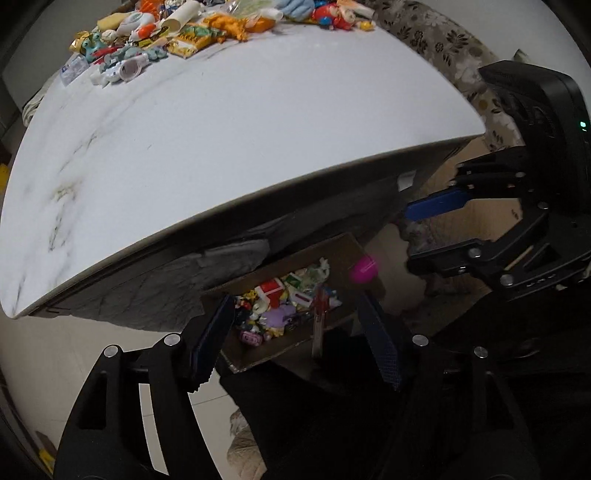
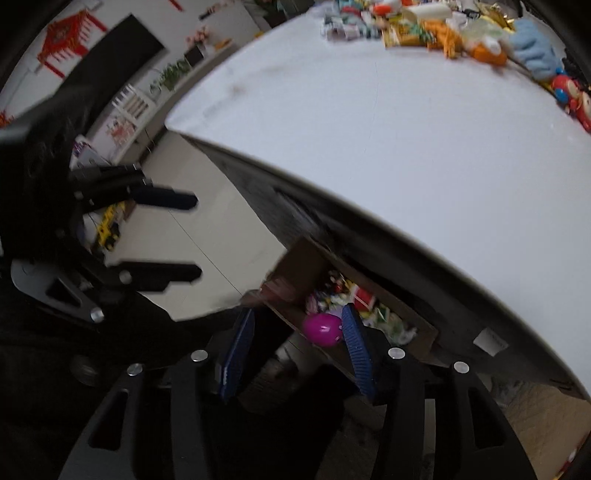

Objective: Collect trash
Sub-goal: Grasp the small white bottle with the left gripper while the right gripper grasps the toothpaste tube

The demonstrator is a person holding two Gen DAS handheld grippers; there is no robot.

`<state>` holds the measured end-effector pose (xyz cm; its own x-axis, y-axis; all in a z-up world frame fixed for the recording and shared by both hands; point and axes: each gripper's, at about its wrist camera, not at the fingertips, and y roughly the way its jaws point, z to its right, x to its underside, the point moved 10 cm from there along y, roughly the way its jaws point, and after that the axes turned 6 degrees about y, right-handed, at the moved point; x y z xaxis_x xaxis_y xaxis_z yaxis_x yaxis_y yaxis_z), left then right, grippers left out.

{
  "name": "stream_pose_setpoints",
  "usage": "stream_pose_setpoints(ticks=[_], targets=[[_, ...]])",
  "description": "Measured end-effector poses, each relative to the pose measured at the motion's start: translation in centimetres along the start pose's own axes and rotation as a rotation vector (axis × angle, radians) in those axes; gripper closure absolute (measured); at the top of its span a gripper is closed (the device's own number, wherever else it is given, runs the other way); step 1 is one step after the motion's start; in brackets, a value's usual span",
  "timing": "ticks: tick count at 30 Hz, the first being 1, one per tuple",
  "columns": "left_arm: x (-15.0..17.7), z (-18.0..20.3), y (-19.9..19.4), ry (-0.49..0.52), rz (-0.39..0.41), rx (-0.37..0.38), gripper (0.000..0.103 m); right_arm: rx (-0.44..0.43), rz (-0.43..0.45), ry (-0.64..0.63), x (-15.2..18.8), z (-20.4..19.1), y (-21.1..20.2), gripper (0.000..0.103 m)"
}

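A cardboard box [image 1: 343, 251] with colourful trash inside sits on the floor under the table's near edge; it also shows in the right wrist view [image 2: 295, 266]. My left gripper [image 1: 295, 332] is open above the box, and a thin red item [image 1: 319, 314] hangs blurred between its fingers. My right gripper [image 2: 295, 328] is open above the box. A magenta ball [image 2: 322, 328] is in the air just off its right finger [image 2: 356, 350]; the ball also shows blurred in the left wrist view [image 1: 364, 269]. A pile of trash and toys [image 1: 177, 33] lies at the table's far edge.
The white marble table [image 1: 221, 129] has a dark side panel [image 1: 147, 291]. The right gripper shows at the right of the left wrist view [image 1: 417, 236], the left gripper at the left of the right wrist view [image 2: 197, 236]. A patterned sofa [image 1: 443, 44] stands behind.
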<state>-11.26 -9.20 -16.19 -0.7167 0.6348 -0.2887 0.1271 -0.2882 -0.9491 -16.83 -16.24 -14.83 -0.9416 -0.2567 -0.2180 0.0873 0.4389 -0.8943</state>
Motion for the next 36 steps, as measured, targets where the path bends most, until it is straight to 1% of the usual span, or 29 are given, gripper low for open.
stream_pose_setpoints(ticks=[2,4,5,7,8,9,10,11,12,14,16,18,22,24,25,26,27,28,29,30,33,35,36], targets=[[-0.3,-0.9,-0.4,-0.024,0.012,-0.004,0.035,-0.006,0.039,0.017,-0.5,0.0,-1.3,0.053],[-1.2,-2.0,-1.2,-0.042,0.04,-0.014,0.035,0.015,0.114,0.018,-2.2,0.4,-3.6,0.053],[-2.1,-3.1,-1.9,-0.06,0.062,-0.034,0.035,0.039,0.159,0.017,-3.5,0.9,-4.8,0.053],[-3.6,-4.8,-3.0,-0.094,0.101,-0.057,0.028,0.105,0.246,0.036,-7.2,3.2,-7.2,0.051],[-4.7,-6.2,-3.5,-0.114,0.118,-0.087,0.026,0.131,0.274,0.046,-8.5,4.2,-7.9,0.05],[-5.2,-7.0,-3.8,-0.128,0.132,-0.112,0.025,0.179,0.337,0.069,-11.3,6.0,-9.3,0.049],[-6.3,-8.5,-4.1,-0.149,0.149,-0.138,0.025,0.21,0.376,0.09,-13.0,7.4,-10.2,0.047],[-7.1,-9.8,-4.2,-0.173,0.155,-0.163,0.025,0.241,0.415,0.121,-14.9,8.8,-11.0,0.042],[-8.1,-11.4,-4.3,-0.209,0.155,-0.194,0.025,0.276,0.457,0.172,-17.3,10.7,-11.7,0.041],[-9.1,-13.2,-4.4,-0.257,0.159,-0.209,0.025,0.28,0.503,0.26,-21.6,14.0,-12.4,0.041],[-10.4,-15.7,-4.6,-0.304,0.181,-0.219,0.025,0.267,0.51,0.305,-25.3,15.9,-11.8,0.041],[-11.1,-17.2,-4.4,-0.327,0.186,-0.24,0.025,0.251,0.477,0.355,-28.3,17.6,-10.0,0.041],[-11.6,-19.6,-4.0,-0.367,0.194,-0.237,0.025,0.244,0.399,0.437,-31.9,20.7,-6.1,0.041],[-11.9,-20.7,-3.8,-0.37,0.196,-0.25,0.025,0.243,0.371,0.453,-33.8,21.8,-4.6,0.041],[-12.3,-21.1,-3.4,-0.372,0.193,-0.255,0.025,0.247,0.364,0.448,-34.0,21.8,-4.3,0.042],[-12.8,-21.8,-2.9,-0.374,0.188,-0.255,0.025,0.243,0.346,0.421,-34.9,21.6,-3.5,0.049],[-13.1,-22.1,-2.6,-0.377,0.187,-0.254,0.025,0.24,0.343,0.388,-35.3,20.8,-3.3,0.061],[-13.6,-22.6,-2.3,-0.384,0.187,-0.253,0.025,0.267,0.348,0.357,-35.9,20.4,-3.4,0.065],[-14.5,-23.2,-1.7,-0.392,0.189,-0.243,0.025,0.303,0.362,0.31,-36.0,19.5,-3.8,0.086],[-15.1,-23.5,-1.5,-0.397,0.194,-0.237,0.025,0.301,0.378,0.278,-36.2,18.6,-4.4,0.092],[-18.0,-24.8,-0.1,-0.41,0.22,-0.22,0.025,0.281,0.394,0.264,-35.3,16.9,-5.9,0.099],[-19.3,-25.3,0.7,-0.422,0.219,-0.214,0.025,0.265,0.401,0.259,-34.2,16.0,-6.7,0.099],[-20.3,-25.7,1.5,-0.44,0.218,-0.194,0.025,0.252,0.408,0.261,-33.6,15.6,-7.2,0.099]])
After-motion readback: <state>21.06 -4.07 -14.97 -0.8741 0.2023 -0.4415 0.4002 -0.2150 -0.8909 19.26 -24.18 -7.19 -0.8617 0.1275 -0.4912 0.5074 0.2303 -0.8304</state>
